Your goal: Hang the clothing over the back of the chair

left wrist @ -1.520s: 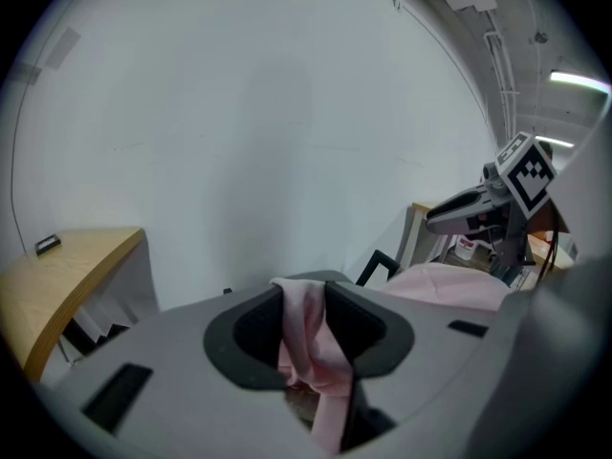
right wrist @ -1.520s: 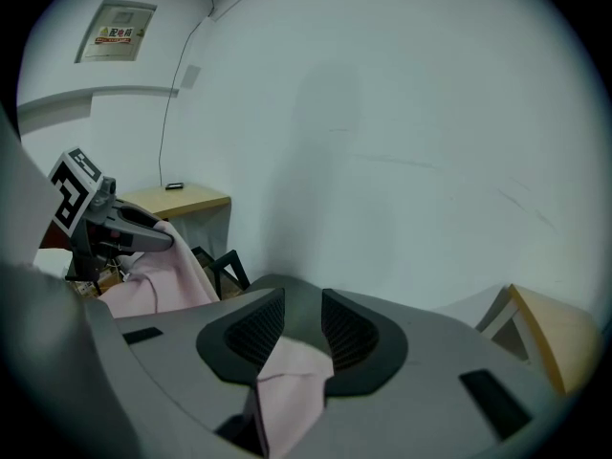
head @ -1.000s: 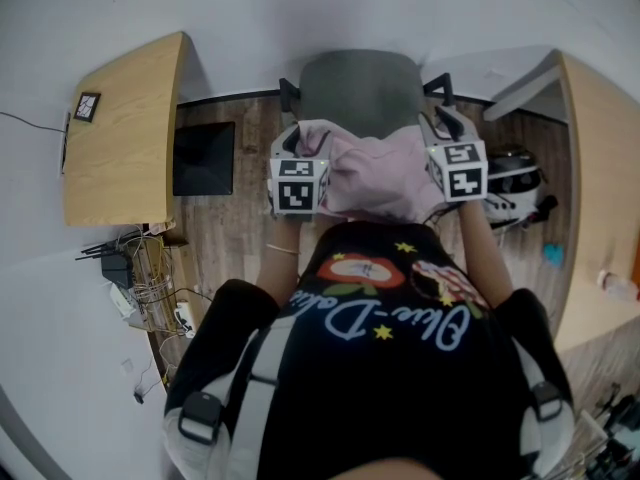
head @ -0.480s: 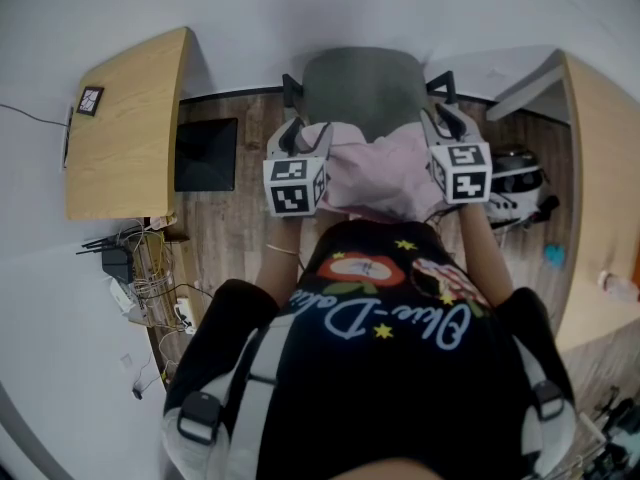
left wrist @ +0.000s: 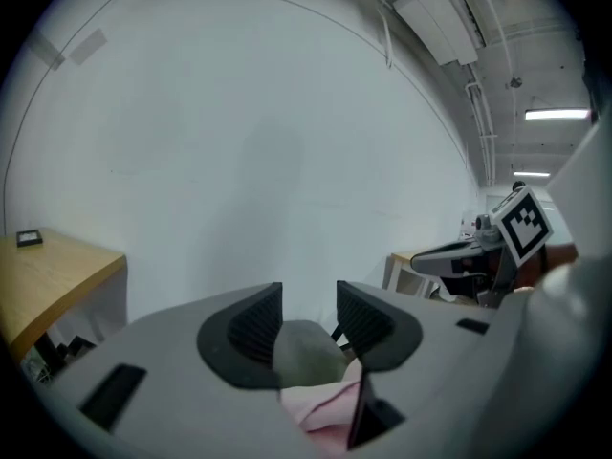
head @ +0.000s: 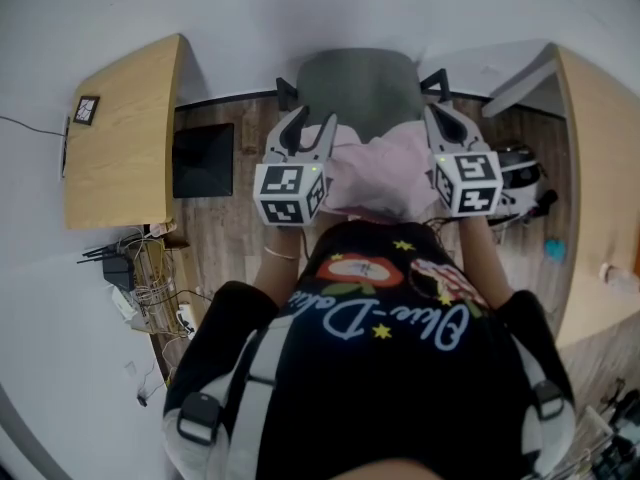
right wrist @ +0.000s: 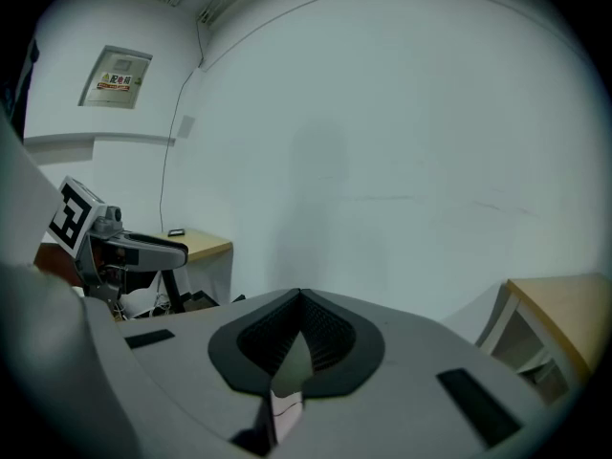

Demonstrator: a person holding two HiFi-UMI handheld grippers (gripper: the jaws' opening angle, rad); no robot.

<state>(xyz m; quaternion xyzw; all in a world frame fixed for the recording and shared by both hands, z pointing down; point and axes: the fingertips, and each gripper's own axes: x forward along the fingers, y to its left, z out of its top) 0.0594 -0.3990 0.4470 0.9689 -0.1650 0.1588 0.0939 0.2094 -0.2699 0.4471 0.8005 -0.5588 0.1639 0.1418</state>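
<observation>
Left tool [head: 311, 126], tipped slightly downward: released, jaws just closing, pink clothing [head: 375, 168] beneath, not gripped. Right tool [head: 441, 120], likewise tipped: clenched. Wall sign [right wrist: 115, 76] in right gripper view only.

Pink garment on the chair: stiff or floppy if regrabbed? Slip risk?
Likely floppy: the pink garment drapes in soft folds over the chair. Probably light, as the fabric looks thin. It may slide off if tugged one-sided, since it merely hangs there.

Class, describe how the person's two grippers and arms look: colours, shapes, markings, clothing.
The left gripper and right gripper match: grey bodies, dark ribbed pads, each topped by a white cube with black square markers. The person wears a black printed T-shirt and a thin band on the left wrist.
</observation>
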